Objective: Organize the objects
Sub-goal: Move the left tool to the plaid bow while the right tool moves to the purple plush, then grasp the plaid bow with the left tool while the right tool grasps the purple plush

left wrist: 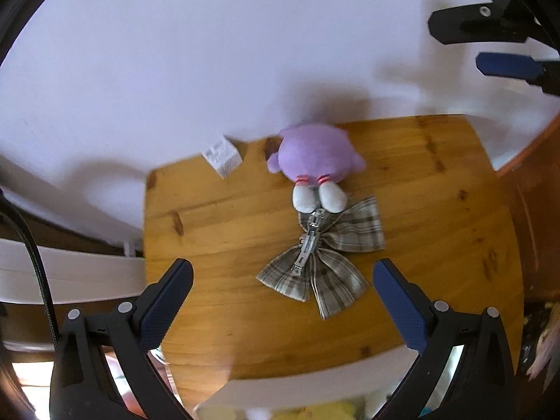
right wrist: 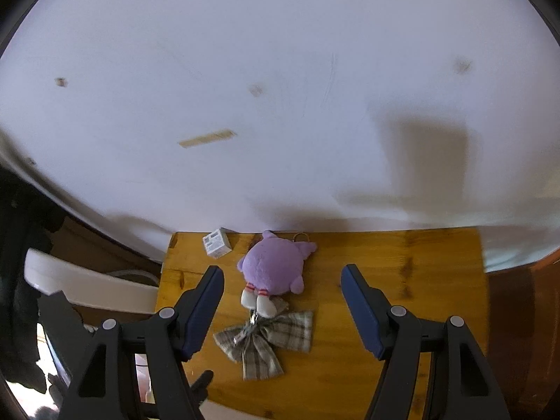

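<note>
A purple plush toy with white feet lies face down on a small wooden table, against the white wall. A grey plaid bow hair clip, metal clasp up, lies just in front of the toy's feet. A small white box sits at the table's back left corner. My left gripper hovers open above the bow. My right gripper is open too, higher up, with the toy and bow between its fingers in view. The right gripper's fingers show at the top right of the left wrist view.
A white wall backs the table. A white ledge and a black cable lie to the left. Brown wooden furniture stands at the right. Yellow and white items sit below the table's front edge.
</note>
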Tool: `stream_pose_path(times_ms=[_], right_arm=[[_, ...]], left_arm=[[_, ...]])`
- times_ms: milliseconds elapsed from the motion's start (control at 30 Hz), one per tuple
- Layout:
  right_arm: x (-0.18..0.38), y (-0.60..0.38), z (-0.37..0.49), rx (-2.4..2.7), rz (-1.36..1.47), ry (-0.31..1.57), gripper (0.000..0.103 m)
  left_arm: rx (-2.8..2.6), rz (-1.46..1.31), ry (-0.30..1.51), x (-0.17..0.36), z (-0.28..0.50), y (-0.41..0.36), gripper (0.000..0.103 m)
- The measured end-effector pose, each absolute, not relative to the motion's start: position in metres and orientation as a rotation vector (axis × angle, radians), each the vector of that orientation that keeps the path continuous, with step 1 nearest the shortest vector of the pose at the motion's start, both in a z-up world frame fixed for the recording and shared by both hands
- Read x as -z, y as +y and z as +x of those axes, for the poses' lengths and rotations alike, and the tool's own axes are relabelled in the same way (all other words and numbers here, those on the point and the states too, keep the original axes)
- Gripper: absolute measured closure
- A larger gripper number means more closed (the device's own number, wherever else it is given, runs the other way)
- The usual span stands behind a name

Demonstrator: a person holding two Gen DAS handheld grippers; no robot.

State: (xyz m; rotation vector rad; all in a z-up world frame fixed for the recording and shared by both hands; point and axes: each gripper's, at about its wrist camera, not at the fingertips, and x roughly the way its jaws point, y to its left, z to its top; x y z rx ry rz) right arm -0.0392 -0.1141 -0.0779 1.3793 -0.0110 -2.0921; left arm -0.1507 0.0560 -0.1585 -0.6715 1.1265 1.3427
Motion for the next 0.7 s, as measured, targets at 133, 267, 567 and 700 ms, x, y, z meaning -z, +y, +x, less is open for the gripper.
stream_pose_path(times_ms=[133,267,567,700], right_arm=[[0.129,-0.129,-0.056,2.061,1.444,-0.079,0.033],[0.183,-0.146,-0.069,2.001,1.530,-0.155,0.033],[0.256,-0.175,-0.071,1.840,1.624,-0.270,0.033],[0.268,-0.185,-0.068,1.777,1.622,-0.318,0.027]], left_arm=[[-1.352,-0.771,1.119,0.197,-0.161,0.074,0.001],[-1.351,-0.852,1.102,0.226,-0.166,0.082,0.001],[-1.402,-1.010,1.060,0.267,-0.180,0.093,0.001],[-1.402,-1.019,1.064,0.277,-0.177,0.093,0.001]])
